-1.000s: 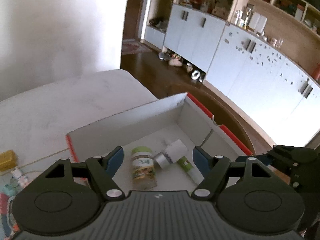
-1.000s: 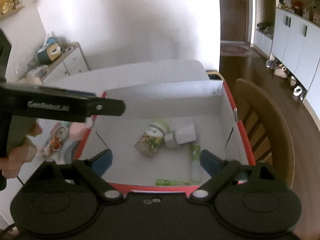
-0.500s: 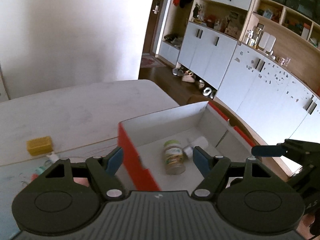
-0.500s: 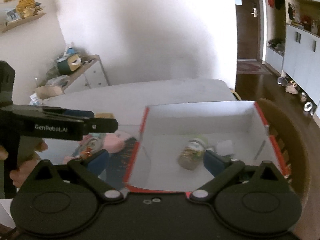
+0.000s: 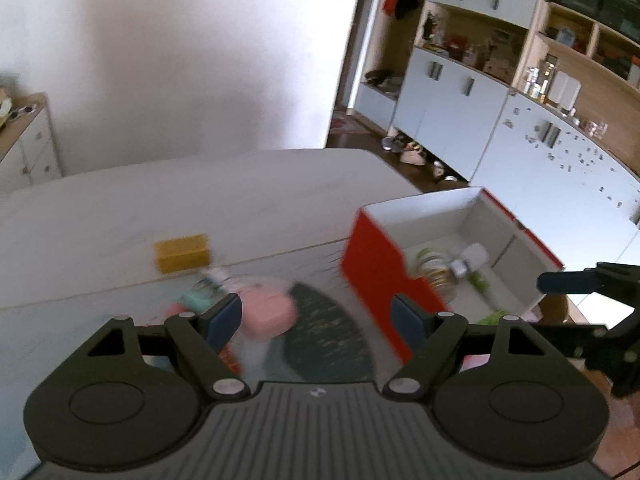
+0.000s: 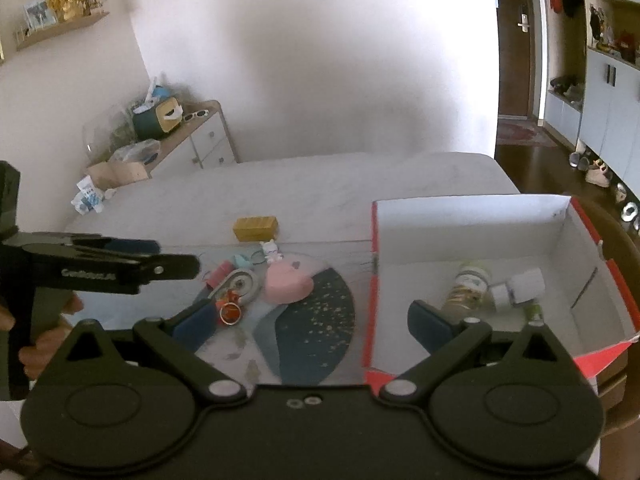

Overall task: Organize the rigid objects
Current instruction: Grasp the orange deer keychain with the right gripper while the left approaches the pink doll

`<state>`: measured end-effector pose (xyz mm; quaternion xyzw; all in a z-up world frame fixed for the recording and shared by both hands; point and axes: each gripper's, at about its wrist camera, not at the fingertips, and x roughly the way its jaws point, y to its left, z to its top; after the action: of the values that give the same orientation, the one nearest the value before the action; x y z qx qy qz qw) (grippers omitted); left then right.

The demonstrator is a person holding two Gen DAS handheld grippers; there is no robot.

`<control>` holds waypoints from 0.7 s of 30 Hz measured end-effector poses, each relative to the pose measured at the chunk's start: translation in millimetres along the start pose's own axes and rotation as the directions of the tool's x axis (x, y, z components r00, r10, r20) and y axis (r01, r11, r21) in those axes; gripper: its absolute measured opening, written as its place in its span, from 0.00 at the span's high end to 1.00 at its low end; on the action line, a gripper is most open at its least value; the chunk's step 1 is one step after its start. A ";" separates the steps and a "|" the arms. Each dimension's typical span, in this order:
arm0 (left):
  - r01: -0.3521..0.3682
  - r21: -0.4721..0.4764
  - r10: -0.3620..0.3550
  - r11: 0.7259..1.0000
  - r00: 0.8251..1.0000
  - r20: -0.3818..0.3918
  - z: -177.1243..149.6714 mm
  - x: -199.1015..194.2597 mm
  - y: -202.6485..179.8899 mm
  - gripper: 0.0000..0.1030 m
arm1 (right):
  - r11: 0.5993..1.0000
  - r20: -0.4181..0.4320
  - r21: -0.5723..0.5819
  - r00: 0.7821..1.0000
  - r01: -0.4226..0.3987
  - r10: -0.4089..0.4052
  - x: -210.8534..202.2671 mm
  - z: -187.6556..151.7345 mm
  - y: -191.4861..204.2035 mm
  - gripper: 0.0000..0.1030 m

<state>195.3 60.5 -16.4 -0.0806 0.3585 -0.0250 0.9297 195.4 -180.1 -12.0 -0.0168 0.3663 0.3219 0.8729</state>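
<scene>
With both tongs held above the table and nothing between their jaws, the left gripper (image 5: pixel 316 318) is spread apart and has just been opening wider, with no object between its blue pads. Right gripper (image 6: pixel 310 320) is spread as wide as it goes, pads bare. Seen past the left gripper's tips, blurred, the pink heart-shaped box (image 6: pixel 288 285) lies on the round dark-and-light placemat (image 6: pixel 316 320), near the left pad but untouched. In the right wrist view the same pink box sits between and beyond the two pads, closer to the left-hand one. Just left of it lie a grey oval tape-like item (image 6: pixel 240 285) and a small red-orange ring toy (image 6: pixel 230 311). Yellow rectangular block (image 6: pixel 256 228) sits farther back on the white marble table (image 6: pixel 320 184). Red-and-white cardboard box (image 6: pixel 472 220) stands right of the mat, holding a glass jar with pale lid (image 6: pixel 468 290), a white-capped small bottle (image 6: pixel 518 289) and a green tube (image 6: pixel 534 310), all on their sides.
</scene>
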 end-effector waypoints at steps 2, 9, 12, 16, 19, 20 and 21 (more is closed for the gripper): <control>-0.007 -0.026 0.006 1.000 1.000 -0.013 -7.2 -3.8 18.7 0.21 | 1.000 -0.008 0.000 1.000 0.001 -0.001 7.2 -0.6 9.8 0.01; -0.048 -0.079 0.044 0.996 0.997 -0.055 -35.0 -4.3 66.1 0.21 | 1.000 -0.045 0.013 0.999 -0.002 0.003 36.3 -4.3 40.6 0.01; -0.045 -0.108 0.036 0.993 0.996 -0.081 -45.1 0.7 80.1 0.21 | 1.000 -0.066 0.022 0.998 0.010 -0.008 49.9 -4.8 51.9 0.02; -0.052 -0.137 0.038 0.989 0.994 -0.105 -59.3 12.2 92.7 0.21 | 0.999 -0.091 0.034 0.996 0.019 -0.016 68.3 -5.6 62.9 0.04; -0.059 -0.132 0.044 0.989 0.992 -0.117 -68.8 21.5 98.0 0.21 | 0.999 -0.111 0.034 0.994 0.023 -0.019 83.4 -5.5 69.4 0.06; -0.063 -0.125 0.049 0.990 0.992 -0.115 -72.0 24.6 99.2 0.21 | 0.999 -0.118 0.033 0.993 0.026 -0.022 88.5 -5.6 71.4 0.07; -0.072 -0.116 0.059 0.991 0.992 -0.115 -75.1 28.2 100.2 0.21 | 0.999 -0.125 0.032 0.992 0.026 -0.022 93.3 -5.8 73.0 0.08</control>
<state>164.7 146.4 -106.7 -0.1229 0.4131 0.0227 0.9021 198.8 -72.6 -61.8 -0.0266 0.4251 0.3035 0.8523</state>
